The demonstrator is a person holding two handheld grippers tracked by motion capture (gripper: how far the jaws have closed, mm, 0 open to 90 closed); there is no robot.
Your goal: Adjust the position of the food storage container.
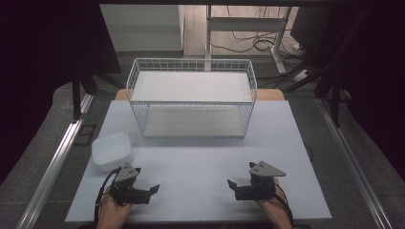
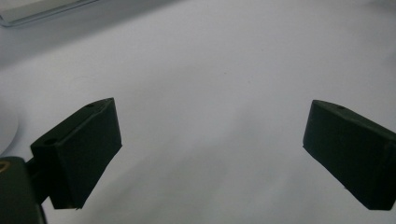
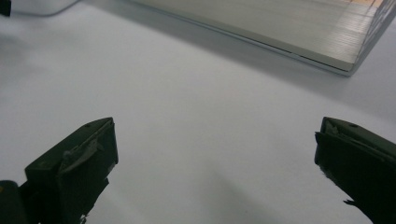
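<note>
Down low near front edge of table (image 1: 296,143), both grippers rested, likely waiting to start. Left gripper (image 1: 154,190) had jaws spread wide, nothing between them. Right gripper (image 1: 232,184) same, jaws wide apart, nothing held. White bowl (image 1: 112,150) sat just beside left gripper, a bit farther back, so left one looked best placed to reach it. Wire basket (image 1: 191,98) stood at back, well apart from both, open side facing grippers, maybe ready for bowl.

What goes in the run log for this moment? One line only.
left gripper: open, empty, beside white bowl | right gripper: open, empty | wire rack: mid-table, untouched | both low over table
</note>
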